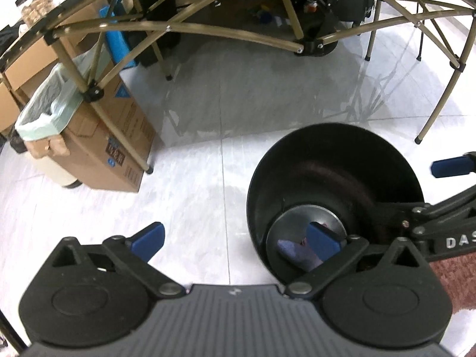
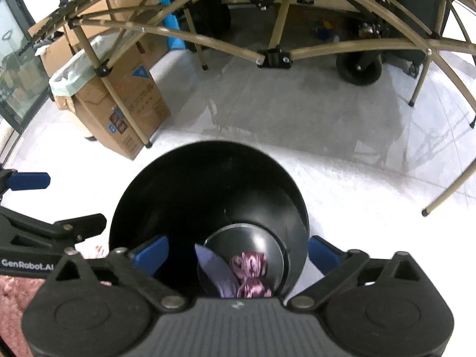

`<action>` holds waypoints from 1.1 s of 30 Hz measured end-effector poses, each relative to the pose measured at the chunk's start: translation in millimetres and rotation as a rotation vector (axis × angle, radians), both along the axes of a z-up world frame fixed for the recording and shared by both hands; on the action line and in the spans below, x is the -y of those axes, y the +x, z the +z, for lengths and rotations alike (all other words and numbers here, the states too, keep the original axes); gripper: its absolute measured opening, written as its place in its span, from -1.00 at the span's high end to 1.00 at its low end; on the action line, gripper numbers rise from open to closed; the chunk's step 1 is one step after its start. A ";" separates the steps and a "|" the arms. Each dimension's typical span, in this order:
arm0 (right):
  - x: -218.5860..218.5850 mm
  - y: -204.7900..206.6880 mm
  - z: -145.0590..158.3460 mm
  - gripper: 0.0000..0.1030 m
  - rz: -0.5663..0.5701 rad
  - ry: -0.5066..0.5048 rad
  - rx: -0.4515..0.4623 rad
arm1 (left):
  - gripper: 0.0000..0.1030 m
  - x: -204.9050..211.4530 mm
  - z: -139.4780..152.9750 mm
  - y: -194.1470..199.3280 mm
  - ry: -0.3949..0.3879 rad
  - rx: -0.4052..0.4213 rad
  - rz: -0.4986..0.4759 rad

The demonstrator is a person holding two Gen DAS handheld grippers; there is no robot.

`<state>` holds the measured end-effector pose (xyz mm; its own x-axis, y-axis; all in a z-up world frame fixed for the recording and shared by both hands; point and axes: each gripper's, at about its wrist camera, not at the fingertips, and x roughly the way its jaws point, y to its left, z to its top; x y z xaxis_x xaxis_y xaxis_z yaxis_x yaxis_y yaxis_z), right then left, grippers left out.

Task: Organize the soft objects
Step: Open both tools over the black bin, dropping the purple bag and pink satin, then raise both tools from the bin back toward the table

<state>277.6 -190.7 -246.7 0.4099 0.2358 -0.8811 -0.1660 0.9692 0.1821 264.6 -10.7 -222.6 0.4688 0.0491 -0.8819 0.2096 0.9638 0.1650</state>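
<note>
Fingers spread wide and empty, our left gripper [image 1: 235,242] hangs above the pale tiled floor [image 1: 193,184] in the left wrist view, its right pad over the rim of a black bin [image 1: 336,160] where a lilac cloth [image 1: 290,250] lies on the grey bottom. From the right wrist we see our right gripper [image 2: 236,251] equally wide, holding nothing, straddling that bin [image 2: 208,178], with the lilac cloth [image 2: 215,270] touching a crumpled pink fabric [image 2: 251,270] inside; a cardboard box [image 2: 125,101] stands well apart.
</note>
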 end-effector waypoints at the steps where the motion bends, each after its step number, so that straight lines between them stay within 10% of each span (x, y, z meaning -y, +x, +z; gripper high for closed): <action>1: -1.1 -2.8 2.1 -0.99 0.001 -0.002 -0.009 | -1.00 -0.5 0.7 -2.0 0.003 -0.005 0.004; 33: 13.4 -42.2 139.4 -1.00 -0.070 -0.055 0.247 | -1.00 4.8 100.7 -18.4 -0.083 0.137 0.063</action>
<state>235.5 -204.1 -107.3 0.6276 0.1536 -0.7633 -0.1311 0.9872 0.0909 246.1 -15.5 -121.9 0.5830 0.0117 -0.8124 0.1296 0.9858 0.1072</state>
